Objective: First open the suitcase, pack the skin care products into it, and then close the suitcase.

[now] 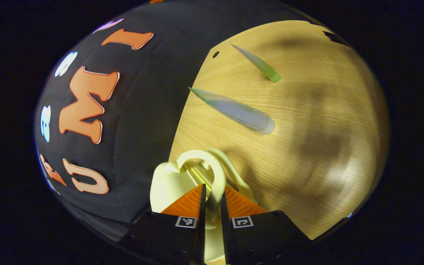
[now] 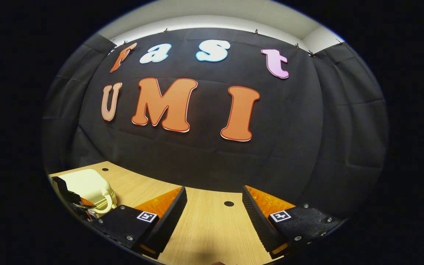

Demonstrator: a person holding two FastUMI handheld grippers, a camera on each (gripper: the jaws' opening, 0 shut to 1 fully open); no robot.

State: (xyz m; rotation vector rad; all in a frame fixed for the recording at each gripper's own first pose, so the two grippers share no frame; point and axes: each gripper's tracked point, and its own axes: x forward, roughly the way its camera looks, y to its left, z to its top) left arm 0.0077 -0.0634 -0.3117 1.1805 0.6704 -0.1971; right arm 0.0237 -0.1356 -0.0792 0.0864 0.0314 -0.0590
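A small pale yellow suitcase (image 1: 164,184) stands at the table's edge by the booth wall. My left gripper (image 1: 212,191) is shut on its arched handle (image 1: 217,171), both fingers pressing the loop. Beyond it on the wooden table (image 1: 307,147) lie two skin care tubes: a larger pale tube (image 1: 236,112) and a slimmer one with a green cap (image 1: 260,64). In the right gripper view the suitcase (image 2: 85,182) sits at the lower left with the left gripper (image 2: 81,202) on it. My right gripper (image 2: 214,195) hangs open over bare table, facing the wall, with nothing between its fingers.
The black cloth wall (image 2: 212,154) closes off the table's far side. Small round holes mark the tabletop (image 2: 229,203) near that edge. Soft shadows fall across the wood to the right of the tubes.
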